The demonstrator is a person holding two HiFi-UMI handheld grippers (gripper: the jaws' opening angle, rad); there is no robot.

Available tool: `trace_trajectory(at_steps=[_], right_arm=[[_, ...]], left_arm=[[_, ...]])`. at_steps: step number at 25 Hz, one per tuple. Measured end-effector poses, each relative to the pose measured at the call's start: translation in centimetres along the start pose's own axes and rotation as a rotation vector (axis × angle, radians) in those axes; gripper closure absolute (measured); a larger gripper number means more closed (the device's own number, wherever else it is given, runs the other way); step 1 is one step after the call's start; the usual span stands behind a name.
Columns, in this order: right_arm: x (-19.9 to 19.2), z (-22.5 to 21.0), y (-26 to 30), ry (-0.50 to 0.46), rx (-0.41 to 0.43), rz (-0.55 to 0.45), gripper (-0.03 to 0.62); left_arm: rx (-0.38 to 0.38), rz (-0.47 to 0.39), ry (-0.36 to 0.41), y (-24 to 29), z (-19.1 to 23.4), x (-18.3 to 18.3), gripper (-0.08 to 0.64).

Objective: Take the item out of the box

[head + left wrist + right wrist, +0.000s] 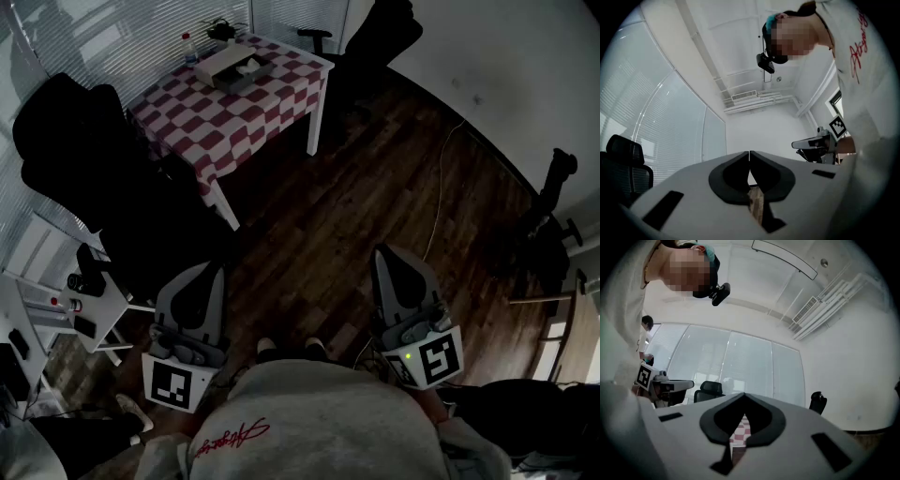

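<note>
A flat open box (230,67) with pale contents lies on the red-and-white checkered table (246,120) at the far end of the room. Both grippers are held close to the person's body, far from the table. The left gripper (220,266) points forward over the dark wood floor, and in the left gripper view its jaws (749,158) meet at the tips with nothing between them. The right gripper (380,251) is likewise shut and empty (743,398); a sliver of the checkered table (739,431) shows through the gap behind its tips.
A bottle (190,43) stands by the box. A black office chair (66,141) is left of the table, another (375,37) behind it. A white shelf unit (56,305) with small items stands at the left. A cable (436,202) crosses the floor; a tripod (553,192) stands right.
</note>
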State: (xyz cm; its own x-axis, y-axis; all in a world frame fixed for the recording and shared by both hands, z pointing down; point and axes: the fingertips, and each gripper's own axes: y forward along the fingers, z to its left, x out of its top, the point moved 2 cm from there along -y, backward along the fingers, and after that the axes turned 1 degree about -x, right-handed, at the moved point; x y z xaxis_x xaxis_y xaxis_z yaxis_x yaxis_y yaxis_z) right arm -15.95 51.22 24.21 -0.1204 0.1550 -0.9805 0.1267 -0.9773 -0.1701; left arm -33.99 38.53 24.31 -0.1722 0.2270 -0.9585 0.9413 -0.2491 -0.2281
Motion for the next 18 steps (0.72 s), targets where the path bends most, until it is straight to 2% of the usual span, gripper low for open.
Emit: trace_trajectory(at_steps=[18], right_arm=[[0.0, 1.5, 1.0, 0.0, -0.007, -0.01, 0.583]], left_arm=[[0.009, -0.009, 0.016, -1.3, 1.7, 0.1, 0.543]])
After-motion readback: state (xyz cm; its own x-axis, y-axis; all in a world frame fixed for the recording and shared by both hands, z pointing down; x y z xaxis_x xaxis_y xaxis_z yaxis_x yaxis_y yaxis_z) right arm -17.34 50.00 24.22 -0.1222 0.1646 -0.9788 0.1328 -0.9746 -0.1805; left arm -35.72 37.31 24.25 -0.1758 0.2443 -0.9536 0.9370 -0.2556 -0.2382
